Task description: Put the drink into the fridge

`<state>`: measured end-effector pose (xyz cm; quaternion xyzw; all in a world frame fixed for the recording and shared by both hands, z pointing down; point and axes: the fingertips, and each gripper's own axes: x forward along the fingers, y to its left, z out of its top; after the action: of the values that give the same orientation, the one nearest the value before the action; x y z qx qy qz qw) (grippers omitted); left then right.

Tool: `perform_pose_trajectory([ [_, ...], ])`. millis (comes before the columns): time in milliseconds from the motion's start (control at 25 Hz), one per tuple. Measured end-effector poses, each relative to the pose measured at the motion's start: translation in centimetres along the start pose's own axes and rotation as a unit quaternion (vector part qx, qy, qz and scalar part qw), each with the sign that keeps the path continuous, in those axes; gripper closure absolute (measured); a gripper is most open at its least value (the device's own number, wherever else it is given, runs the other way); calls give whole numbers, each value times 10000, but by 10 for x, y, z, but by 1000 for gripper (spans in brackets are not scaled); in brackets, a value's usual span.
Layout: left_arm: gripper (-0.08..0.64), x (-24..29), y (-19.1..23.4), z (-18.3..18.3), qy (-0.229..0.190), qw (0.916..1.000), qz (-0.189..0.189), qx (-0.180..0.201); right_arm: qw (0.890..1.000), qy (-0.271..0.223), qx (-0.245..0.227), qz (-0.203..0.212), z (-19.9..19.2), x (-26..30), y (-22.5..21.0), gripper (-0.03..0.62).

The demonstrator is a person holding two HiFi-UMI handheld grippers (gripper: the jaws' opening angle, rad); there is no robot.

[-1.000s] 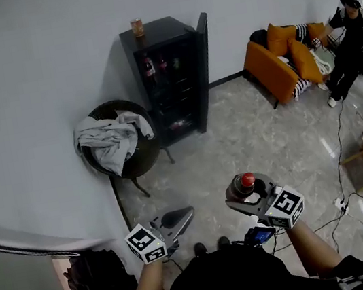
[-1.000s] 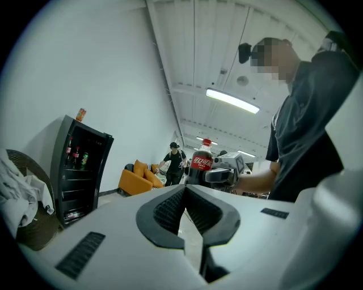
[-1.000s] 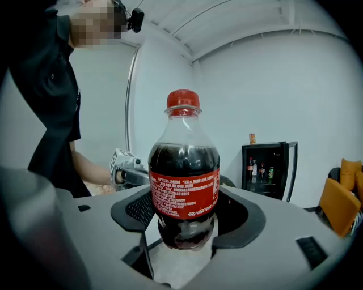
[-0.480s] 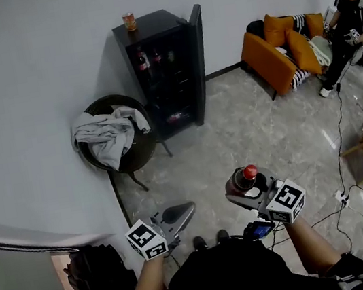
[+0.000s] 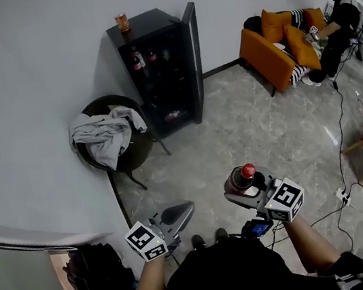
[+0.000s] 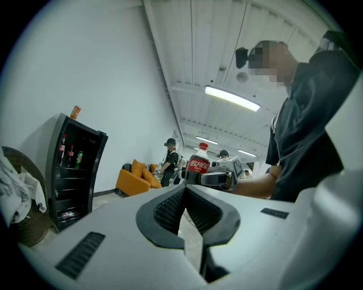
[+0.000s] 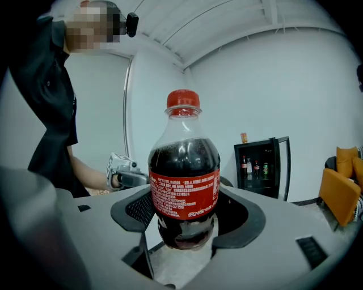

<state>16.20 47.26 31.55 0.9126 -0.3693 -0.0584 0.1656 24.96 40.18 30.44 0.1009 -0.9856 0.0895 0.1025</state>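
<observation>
Well short of the fridge: cola bottle clamped in the right gripper

The cola bottle (red cap, red label, dark drink) stands upright between the jaws of the right gripper, which press on its lower body from both sides. In the head view it is held in front of the person, above the grey stone-patterned floor and well apart from the fridge.

The left gripper is held beside it, its jaws brought together with nothing between them.

The black fridge stands against the white wall with its door swung open on the right. Bottles show on its upper shelf, and a can stands on its top. Just left of it is a round dark chair with grey cloth draped over it. Farther right is an orange sofa, with a person beside it.
</observation>
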Motion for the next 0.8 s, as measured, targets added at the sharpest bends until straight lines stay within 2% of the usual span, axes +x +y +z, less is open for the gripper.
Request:
perform_pose_trajectory([
  [240,549,18,-1,-1,17,9999,108,12,9999,-51,6,117,-3,-12,-11,265],
  [360,550,30,-6,1,-106,9997,153,154,9997,-86,192,116,-7,-19,-16,265],
  [440,551,37,-9,1,-130,9996,156,190,9999,-39,132,100,-13,-21,-20,265],
  [800,551,44,4,-5,-27,9997,208,82,9998,12,180,36,-23,-23,-36,265],
])
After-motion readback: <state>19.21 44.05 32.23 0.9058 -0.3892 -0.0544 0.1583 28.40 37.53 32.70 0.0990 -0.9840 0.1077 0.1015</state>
